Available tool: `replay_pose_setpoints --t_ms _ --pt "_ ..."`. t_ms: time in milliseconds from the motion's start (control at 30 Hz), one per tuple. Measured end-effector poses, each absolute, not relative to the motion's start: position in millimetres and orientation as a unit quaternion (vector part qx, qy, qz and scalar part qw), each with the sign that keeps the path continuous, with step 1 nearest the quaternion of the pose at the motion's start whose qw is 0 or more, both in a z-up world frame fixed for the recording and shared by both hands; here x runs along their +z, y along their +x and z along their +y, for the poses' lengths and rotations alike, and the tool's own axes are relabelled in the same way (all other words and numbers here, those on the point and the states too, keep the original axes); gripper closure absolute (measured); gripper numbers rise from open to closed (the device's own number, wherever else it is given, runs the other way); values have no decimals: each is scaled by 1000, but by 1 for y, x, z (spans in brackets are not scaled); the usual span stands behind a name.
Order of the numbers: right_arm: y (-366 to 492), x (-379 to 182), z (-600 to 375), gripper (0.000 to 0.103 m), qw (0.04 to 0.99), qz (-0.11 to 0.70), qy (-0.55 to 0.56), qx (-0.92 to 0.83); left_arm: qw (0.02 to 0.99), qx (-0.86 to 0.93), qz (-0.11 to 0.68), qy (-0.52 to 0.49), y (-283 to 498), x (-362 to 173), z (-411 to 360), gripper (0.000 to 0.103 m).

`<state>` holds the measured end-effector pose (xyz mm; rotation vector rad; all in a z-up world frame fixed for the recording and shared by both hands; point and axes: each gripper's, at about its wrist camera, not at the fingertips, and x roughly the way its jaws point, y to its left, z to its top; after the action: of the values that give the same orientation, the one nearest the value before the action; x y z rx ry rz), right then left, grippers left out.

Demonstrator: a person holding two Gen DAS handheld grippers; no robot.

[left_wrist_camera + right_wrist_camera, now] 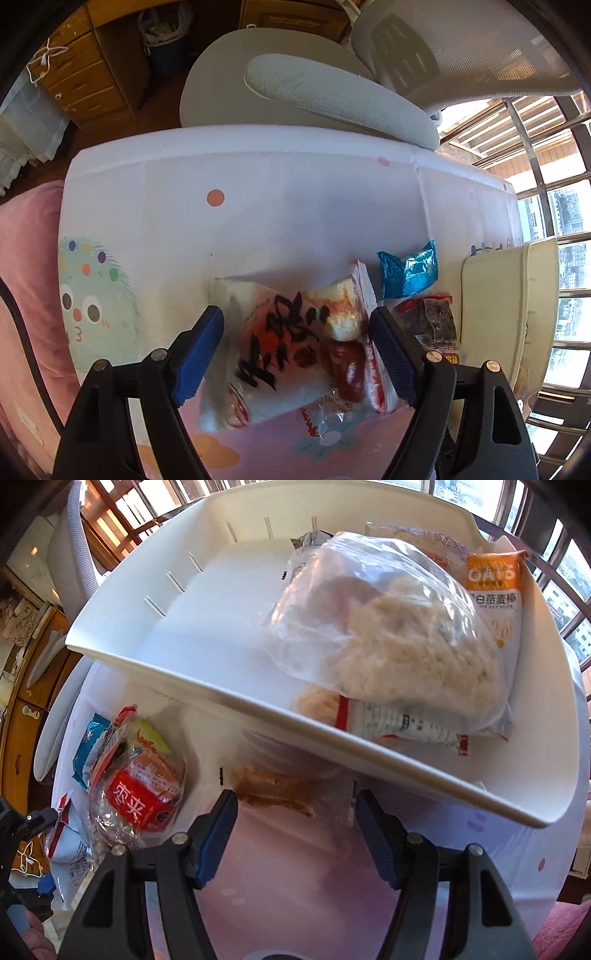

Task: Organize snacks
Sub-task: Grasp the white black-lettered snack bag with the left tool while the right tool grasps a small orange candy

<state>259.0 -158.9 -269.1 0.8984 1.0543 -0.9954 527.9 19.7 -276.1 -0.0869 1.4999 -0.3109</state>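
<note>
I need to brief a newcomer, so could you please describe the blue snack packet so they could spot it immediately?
Start at the white bin on the patterned tablecloth. Just left of its wall lies the snack pile; the blue packet sits at its far edge. It is the only shiny, crinkled blue foil wrapper there.

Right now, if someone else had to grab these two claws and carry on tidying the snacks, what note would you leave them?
Left claw: open, straddling a white packet with black writing on the table, not gripping yet.
Right claw: open, over a clear packet of brown sticks beside the white bin.
Done: a clear bag and an oat bar packet are in the bin.
Left: those two, the blue packet and the red-label packet.
</note>
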Motion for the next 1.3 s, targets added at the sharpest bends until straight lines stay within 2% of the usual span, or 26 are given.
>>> replay_pose_setpoints --t_ms 133,267,500,600,667,767,1033,1067,1100,1200,1300 --pt "269 -270 -160 35 663 473 377 -442 722 -139 677 -39 530 -280 18 23" --pt "278 -271 -160 34 661 484 364 -443 723 -140 675 -39 529 -281 15 29" --pt "296 -271 -154 34 657 501 354 -437 733 -141 664 -47 525 -280 20 33" --pt "292 -270 -155 36 659 501 353 -436 741 -142 655 -45 521 -277 21 37" --pt "287 -268 -156 42 664 503 348 -430 749 -140 646 -48 519 -273 24 43" --pt "287 -265 -155 43 667 507 343 -424 757 -138 638 -43 515 -268 25 47" --pt "281 -260 -156 46 674 504 349 -412 758 -137 635 -55 498 -255 43 48" --pt "279 -259 -157 64 674 505 347 -412 759 -135 634 -56 496 -253 46 48" --pt "278 -258 -157 76 675 509 340 -411 760 -134 633 -57 494 -251 49 48" --pt "276 -258 -156 80 682 514 344 -390 763 -129 630 -61 486 -241 60 48" --pt "274 -257 -157 92 687 513 349 -377 769 -128 624 -60 477 -230 66 48"
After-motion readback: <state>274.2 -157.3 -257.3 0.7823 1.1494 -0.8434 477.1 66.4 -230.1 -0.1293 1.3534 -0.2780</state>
